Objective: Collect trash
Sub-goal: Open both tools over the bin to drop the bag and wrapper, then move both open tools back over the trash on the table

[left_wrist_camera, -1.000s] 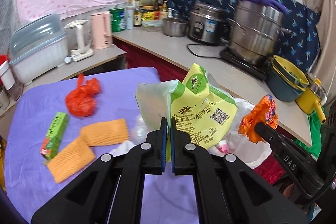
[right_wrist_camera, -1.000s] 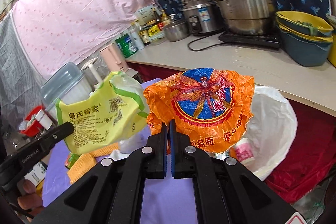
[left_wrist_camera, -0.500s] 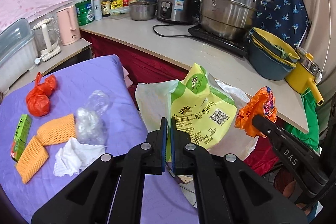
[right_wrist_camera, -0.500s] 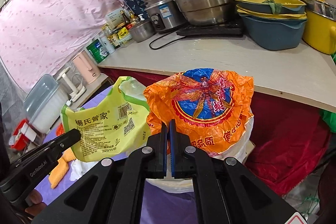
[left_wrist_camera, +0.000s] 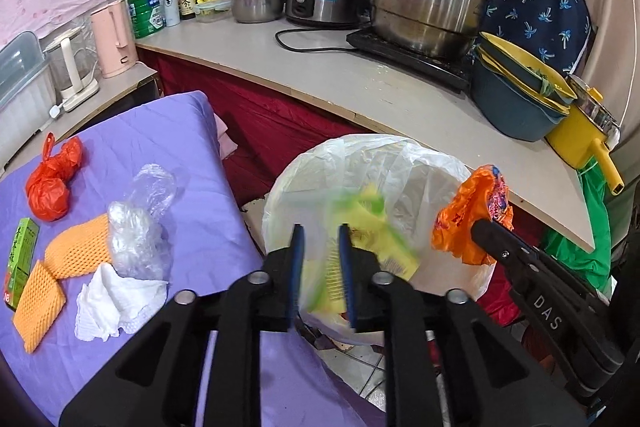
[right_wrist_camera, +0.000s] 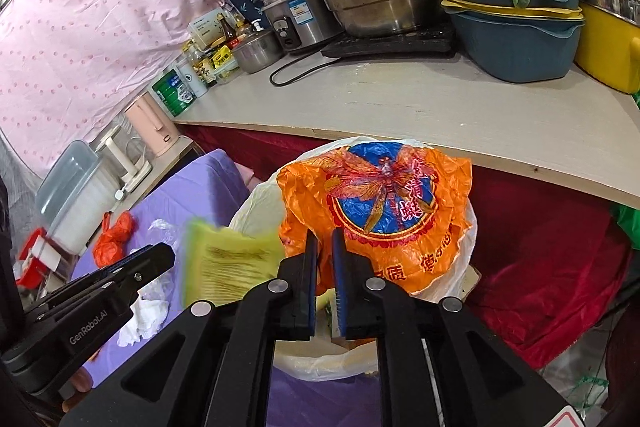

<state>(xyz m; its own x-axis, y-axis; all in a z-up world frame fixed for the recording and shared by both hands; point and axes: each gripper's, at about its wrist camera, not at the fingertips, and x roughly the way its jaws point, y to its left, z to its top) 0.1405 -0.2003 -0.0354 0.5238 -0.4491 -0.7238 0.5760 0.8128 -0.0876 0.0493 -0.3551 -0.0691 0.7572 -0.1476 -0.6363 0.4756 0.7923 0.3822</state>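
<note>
Since a second ago we have swung both tools off the purple surface (left_wrist_camera: 172, 131) and out over the white bin bag (left_wrist_camera: 372, 163), and the yellow-green packet (left_wrist_camera: 368, 227) that the left tool (left_wrist_camera: 320, 259) pinched then is now slipping free as a blur above the bag's mouth. We take the bag as our landmark: it hangs open just beside the purple surface's edge and below the pale counter (left_wrist_camera: 360, 87). Our left tool's jaws are opening, with the packet passing between and beyond them and no longer pressed. Our right tool (right_wrist_camera: 323, 267) is opening too; the orange wrapper (right_wrist_camera: 376, 211) stands right over the bag, its lower edge at the blue pads, and we cannot tell whether they have fully let it go. To do this release well, we judge that both tools should stay over the middle of the mouth and spread wider until each light film drops clear, since thin plastic may cling to a pad or drift past the rim. Left of the bag, on the purple surface, trash waits: orange foam nets (left_wrist_camera: 52, 267), a clear plastic wad (left_wrist_camera: 136, 227), a white tissue (left_wrist_camera: 116, 303), a red knotted bag (left_wrist_camera: 50, 187) and a green box (left_wrist_camera: 18, 263). Only the left view shows the nets and the box; only the right view shows the wrapper's dragonfly print.
</note>
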